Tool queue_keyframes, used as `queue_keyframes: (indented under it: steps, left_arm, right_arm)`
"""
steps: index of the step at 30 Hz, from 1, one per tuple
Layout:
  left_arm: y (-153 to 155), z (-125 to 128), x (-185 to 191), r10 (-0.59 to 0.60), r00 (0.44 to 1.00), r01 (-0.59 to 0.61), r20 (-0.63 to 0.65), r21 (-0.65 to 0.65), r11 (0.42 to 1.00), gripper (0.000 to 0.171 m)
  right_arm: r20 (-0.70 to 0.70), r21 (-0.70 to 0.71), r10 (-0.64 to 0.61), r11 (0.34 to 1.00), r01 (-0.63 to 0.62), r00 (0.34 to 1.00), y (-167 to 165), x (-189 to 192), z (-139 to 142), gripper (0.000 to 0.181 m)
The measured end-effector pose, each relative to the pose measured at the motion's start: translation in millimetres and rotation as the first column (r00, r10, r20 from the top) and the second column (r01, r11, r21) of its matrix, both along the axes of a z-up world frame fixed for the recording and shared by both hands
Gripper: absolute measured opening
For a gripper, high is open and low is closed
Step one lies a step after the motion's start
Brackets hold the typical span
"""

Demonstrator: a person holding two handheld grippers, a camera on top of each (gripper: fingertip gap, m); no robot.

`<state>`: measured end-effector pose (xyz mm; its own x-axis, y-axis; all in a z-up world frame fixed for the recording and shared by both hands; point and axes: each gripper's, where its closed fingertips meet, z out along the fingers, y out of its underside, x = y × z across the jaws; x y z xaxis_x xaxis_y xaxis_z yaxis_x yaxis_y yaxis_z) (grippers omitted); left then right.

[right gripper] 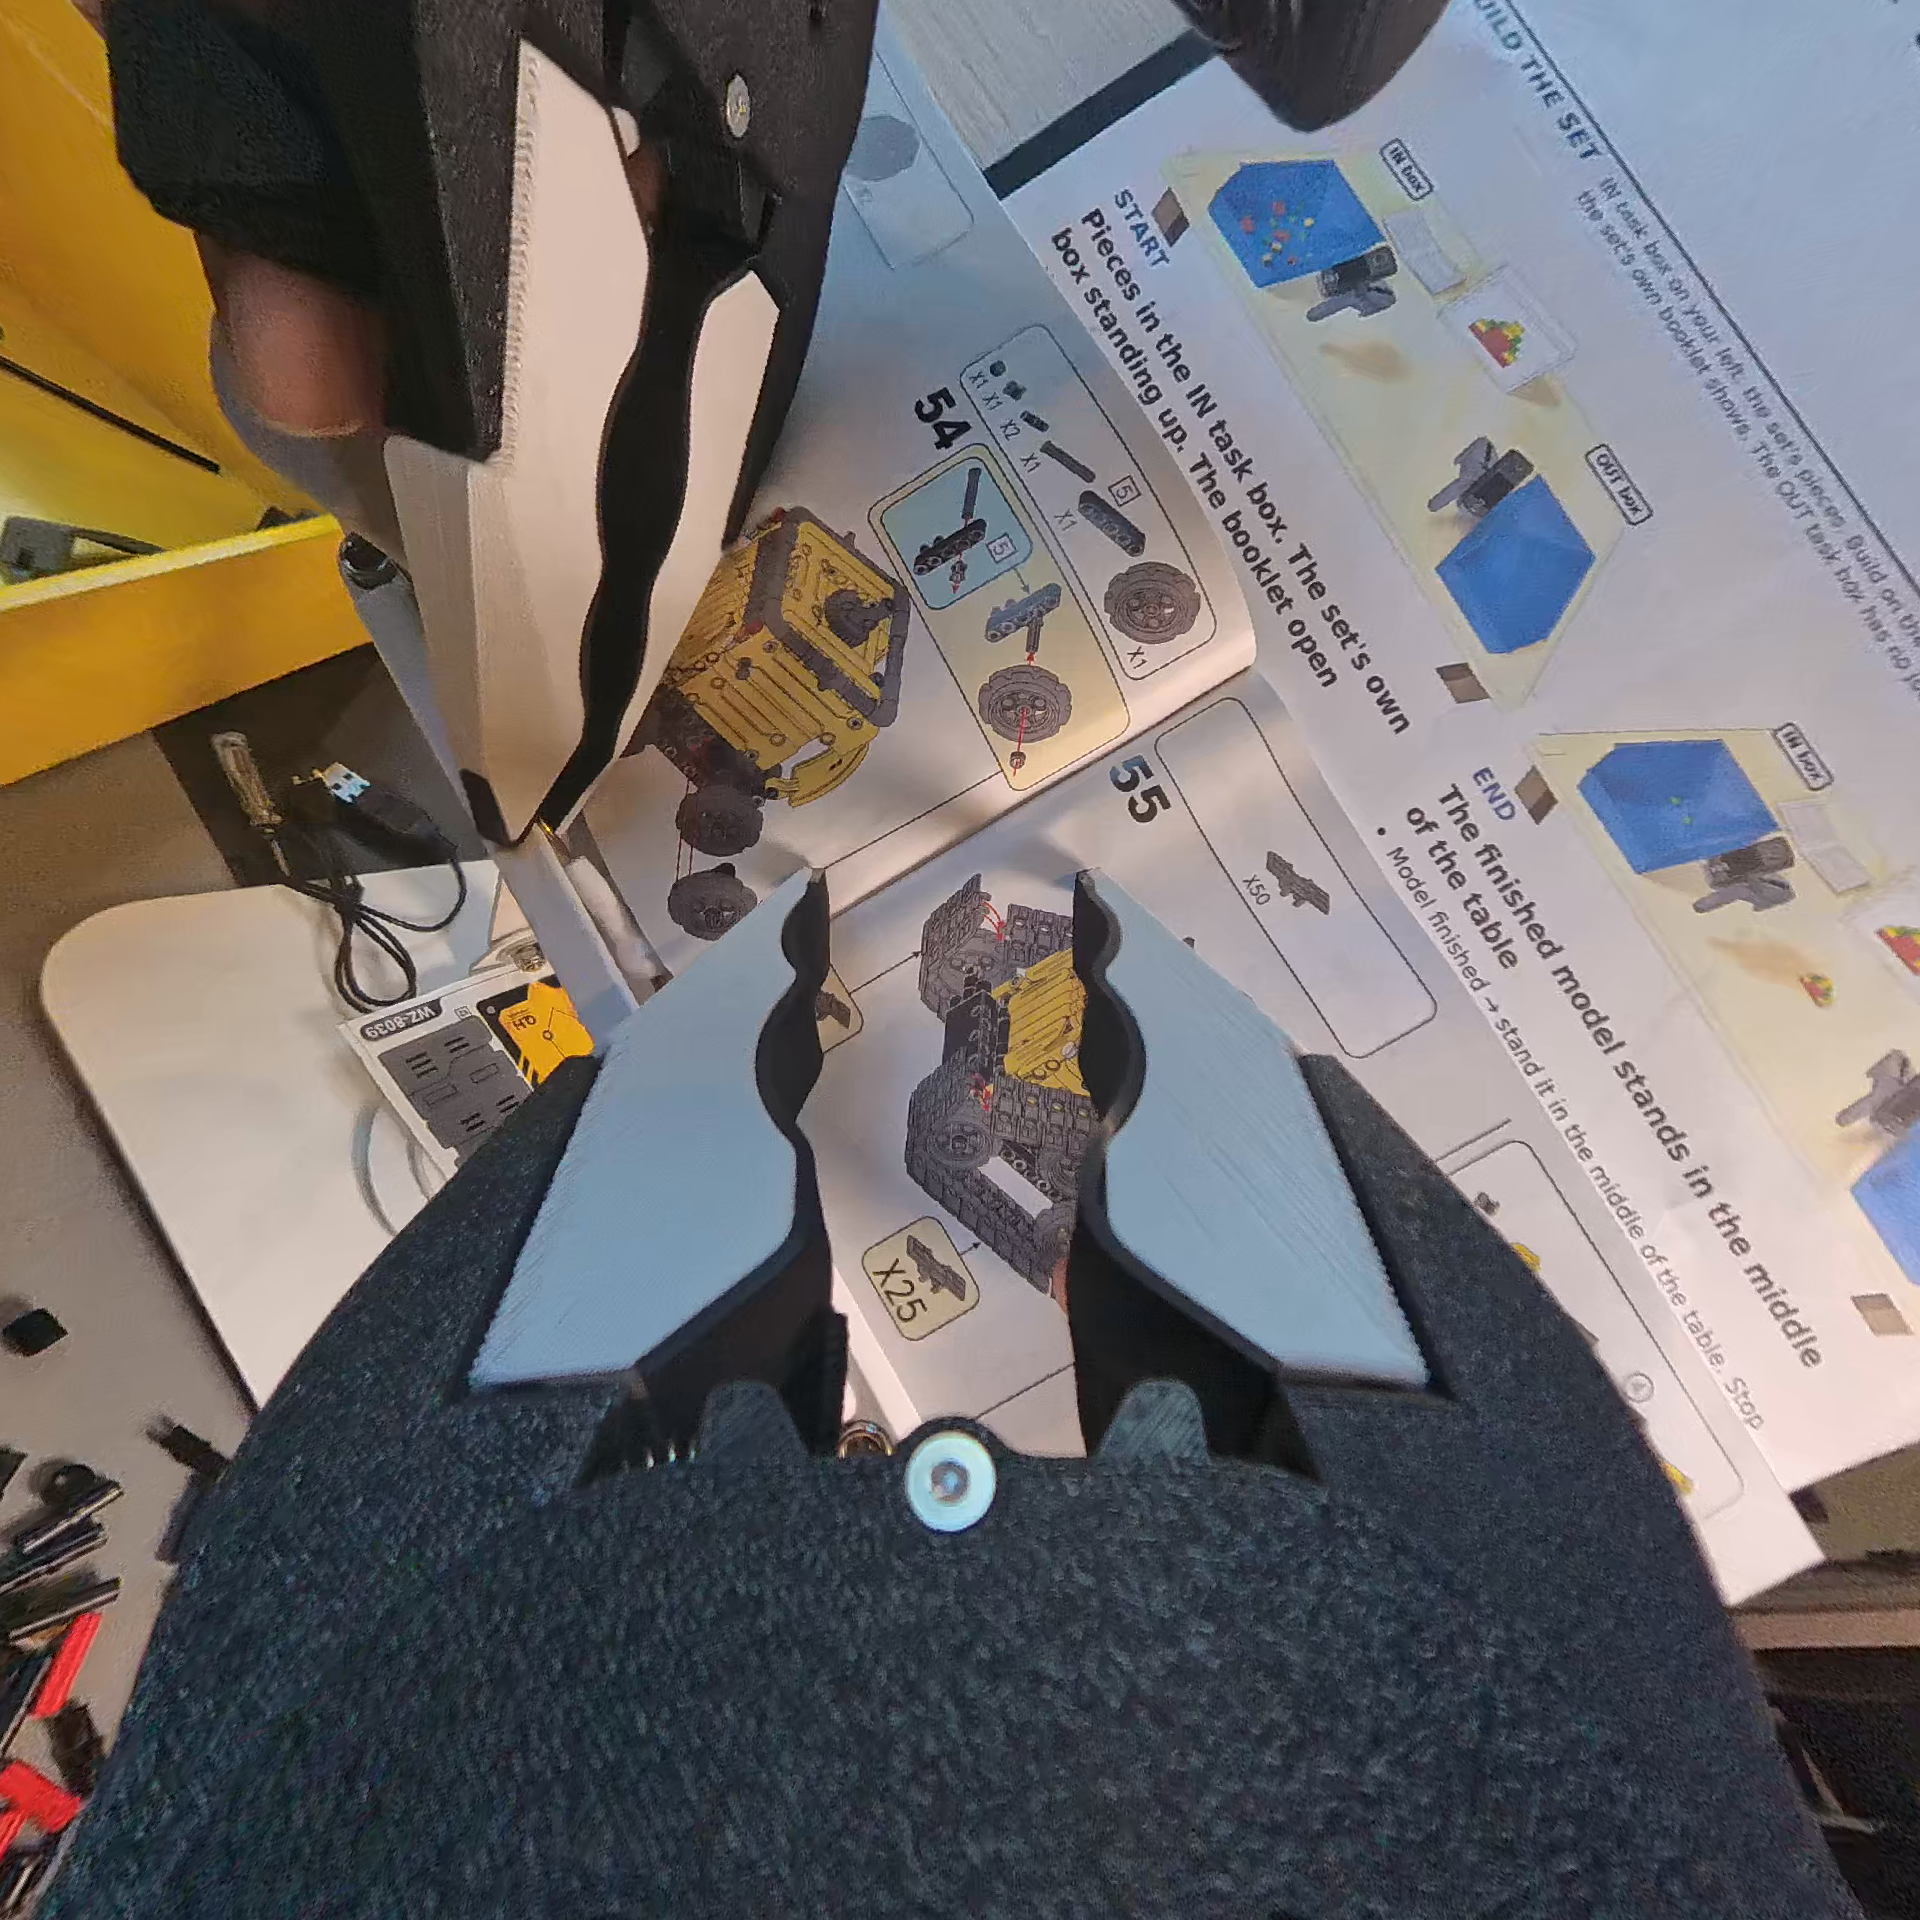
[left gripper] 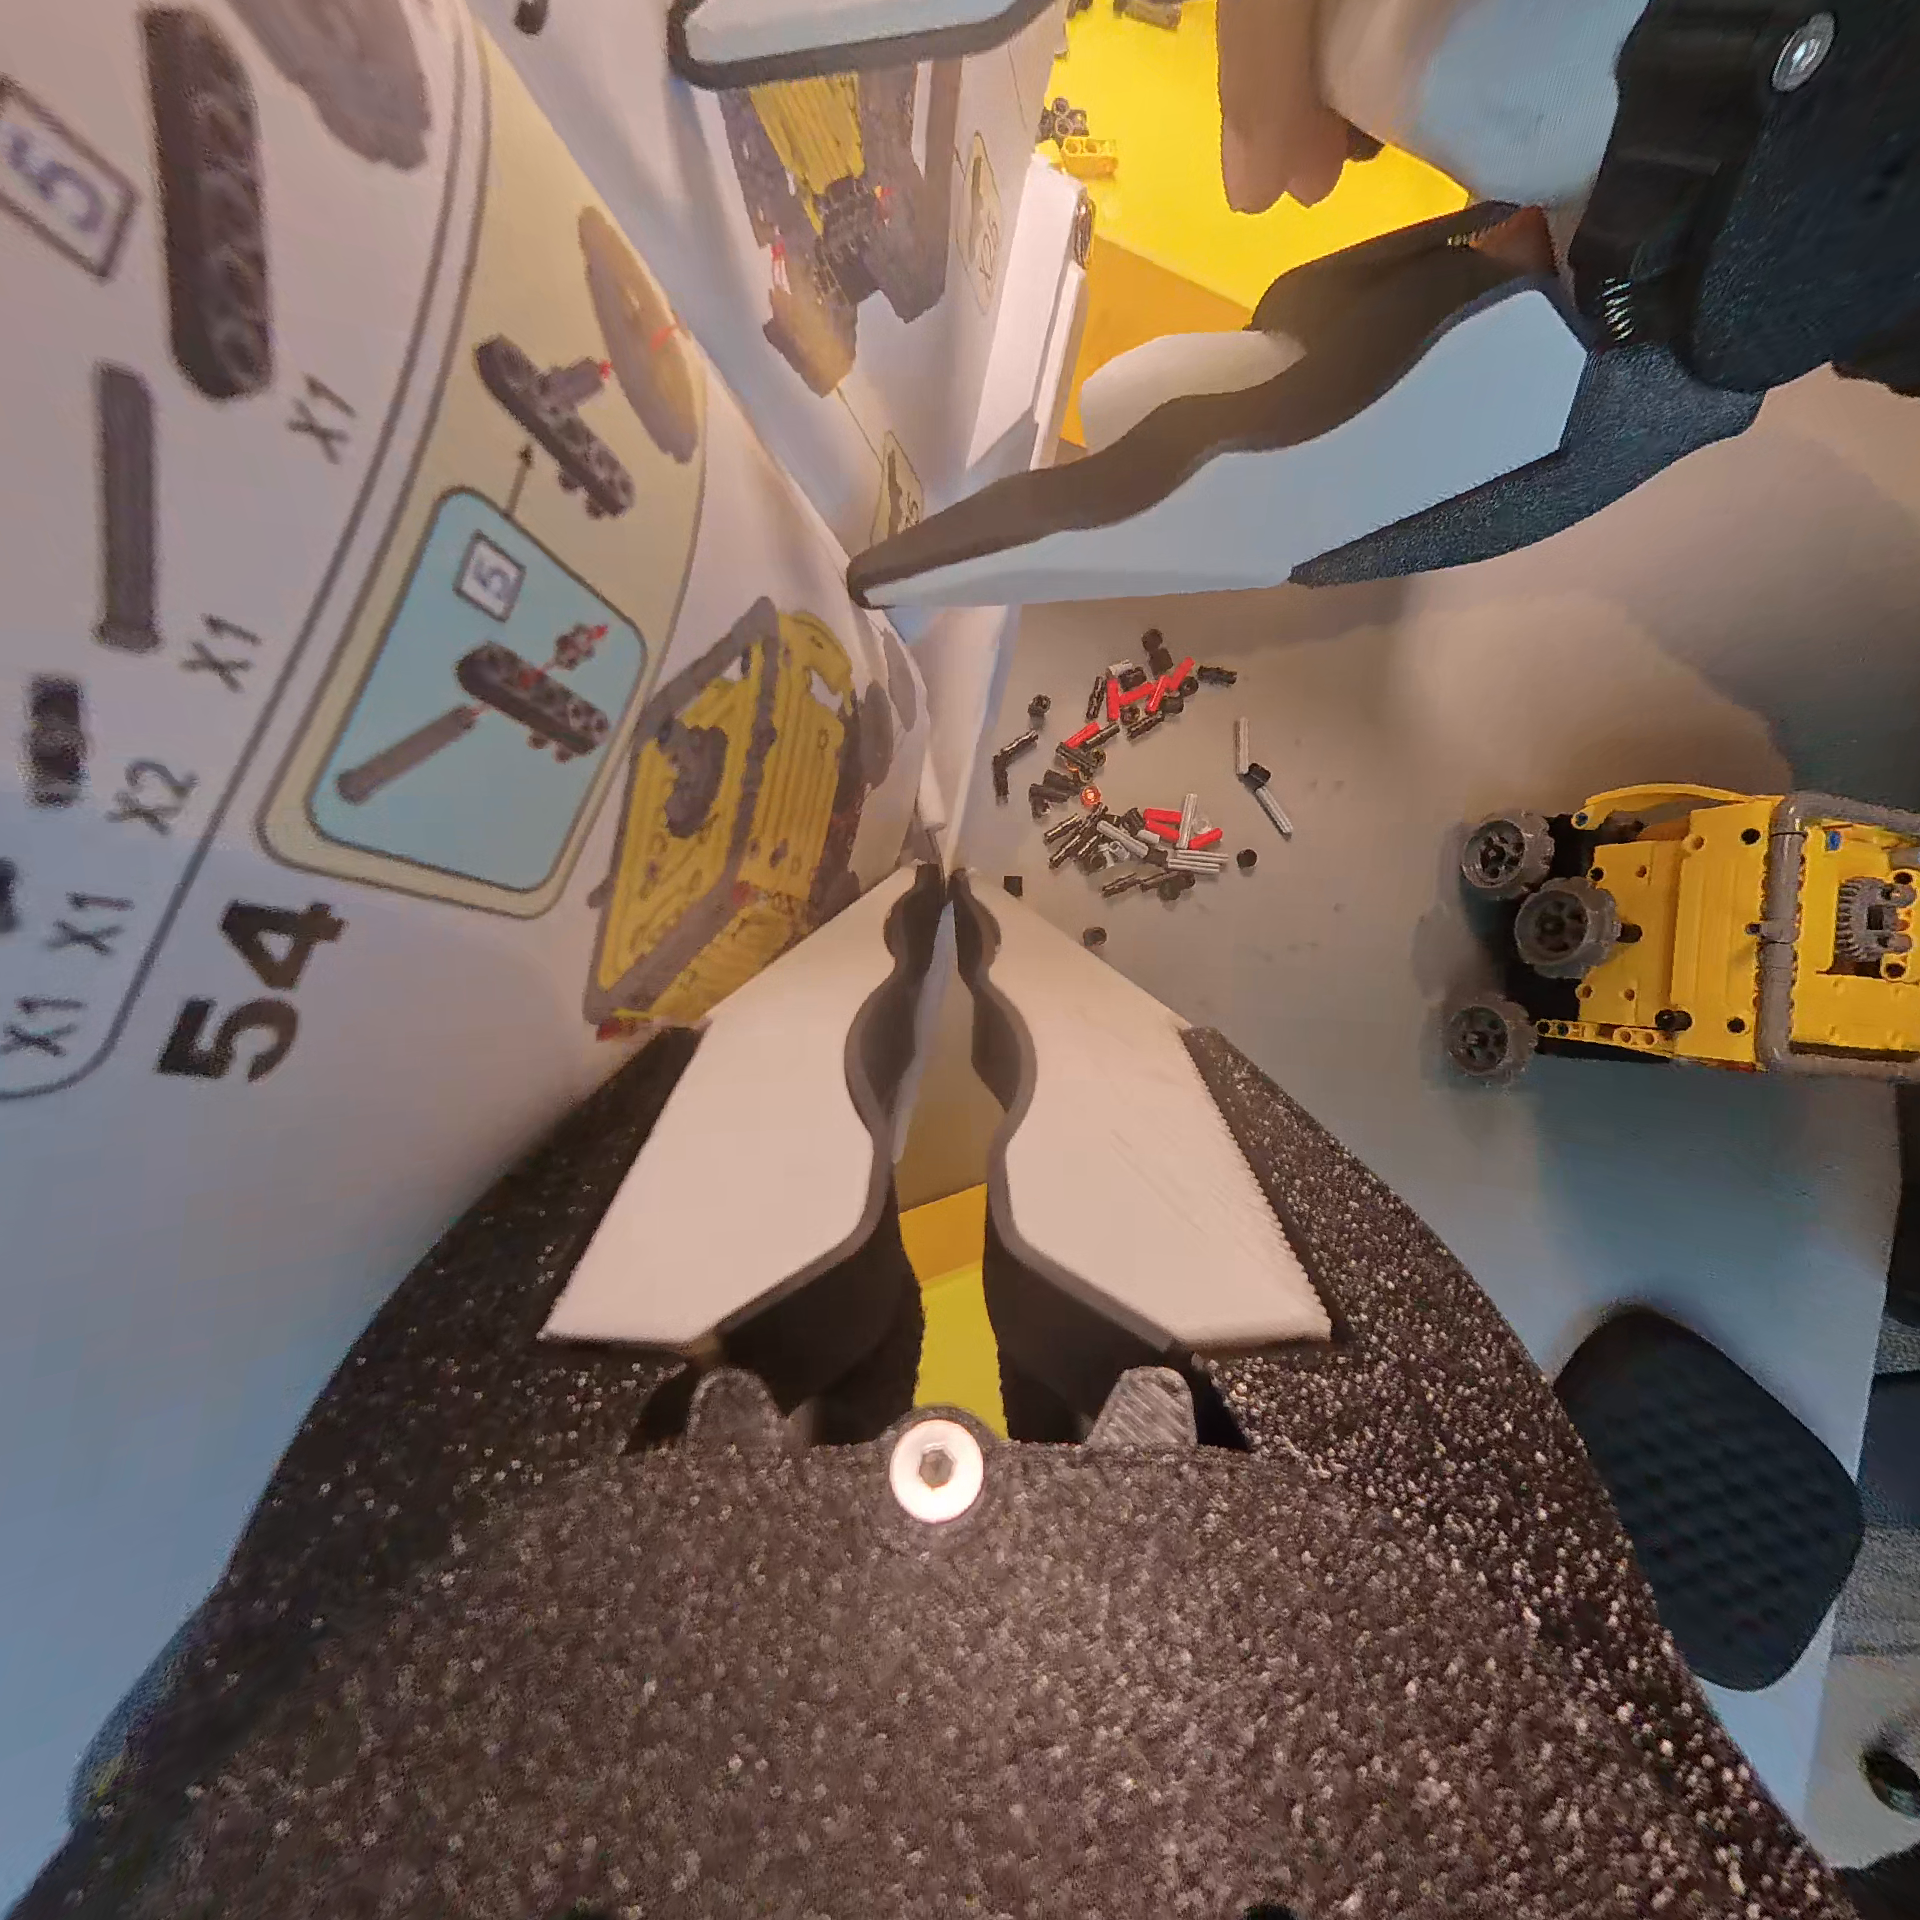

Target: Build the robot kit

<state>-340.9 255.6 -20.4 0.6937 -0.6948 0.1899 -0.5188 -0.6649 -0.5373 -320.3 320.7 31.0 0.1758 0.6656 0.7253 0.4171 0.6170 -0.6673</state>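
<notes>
The instruction booklet (right gripper: 935, 665) stands open; the left gripper (left gripper: 943, 883) is pinched together on its page edge. The right gripper (right gripper: 945, 883), fingers apart and empty, points at the lower page. Right of the left gripper sit the yellow model (left gripper: 1704, 935) and loose pins (left gripper: 1132, 769) on the worktop (left gripper: 1455, 644).

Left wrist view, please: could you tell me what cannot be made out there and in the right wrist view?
- Left wrist view: the yellow model vehicle is cut off by the right edge.
- Left wrist view: the small pins are too small to sort by kind.
- Left wrist view: the booklet page is blurred; the left gripper fingers hide its pinched edge.
- Right wrist view: the right gripper body covers part of the sticker sheet.
</notes>
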Motion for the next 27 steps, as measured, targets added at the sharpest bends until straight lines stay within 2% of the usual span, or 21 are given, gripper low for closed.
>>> queue_keyframes:
  steps: [5,6,8,10,12,14,16,20,24,27]
  left_arm:
    - [-3.8,22.4,0.5,0.049,0.985,-0.049,0.163,-0.004,0.999,0.0]
    - [-5.2,27.3,1.7,0.035,0.988,-0.037,0.152,0.009,0.999,0.0]
    - [-8.5,29.2,1.9,0.018,0.996,-0.02,0.083,0.016,1.0,0.0]
    - [-8.5,17.0,-5.9,0.029,0.998,-0.027,-0.064,0.029,0.999,0.0]
    - [-0.9,18.4,2.7,0.047,0.996,-0.038,-0.075,0.123,0.992,0.0]
    - [5.6,13.2,0.0,0.081,0.983,-0.049,-0.164,0.193,0.98,0.0]
    - [3.4,2.2,5.0,0.064,0.978,-0.031,-0.197,0.168,0.985,0.0]
    - [4.8,-6.4,15.3,0.059,0.985,-0.043,-0.161,0.101,0.994,0.015]
    - [8.4,-15.8,18.0,0.042,0.988,-0.038,-0.147,0.027,0.999,0.005]
    - [8.2,-16.5,22.2,0.01,0.997,-0.015,-0.071,-0.069,0.997,0.003]
  right_arm:
    - [0.0,-0.006,0.007,1.0,-0.007,1.0,-1.7,1.4,-1.0,0.048]
    - [0.004,0.004,0.004,1.0,-0.004,1.0,-1.9,1.8,-1.3,0.048]
    - [0.008,0.004,-0.007,1.0,0.007,1.0,-1.6,1.3,-1.5,0.048]
    - [0.01,0.0,-0.02,1.0,0.02,1.0,-1.6,0.2,-2.1,0.048]
    - [0.008,0.004,-0.028,1.0,0.028,1.0,-1.9,0.1,-2.6,0.048]
    - [0.001,0.007,-0.032,0.999,0.032,0.999,-1.4,-0.5,-2.4,0.048]
    - [0.001,0.002,-0.039,0.999,0.039,0.999,-1.1,-1.0,-2.1,0.048]
    - [0.016,-0.003,-0.036,0.999,0.036,0.999,-1.0,-0.9,-1.9,0.048]
    - [0.024,-0.005,-0.022,1.0,0.023,0.999,-1.1,-0.6,-2.0,0.048]
    - [0.033,-0.012,-0.008,1.0,0.009,0.999,-0.8,0.3,-1.7,0.049]
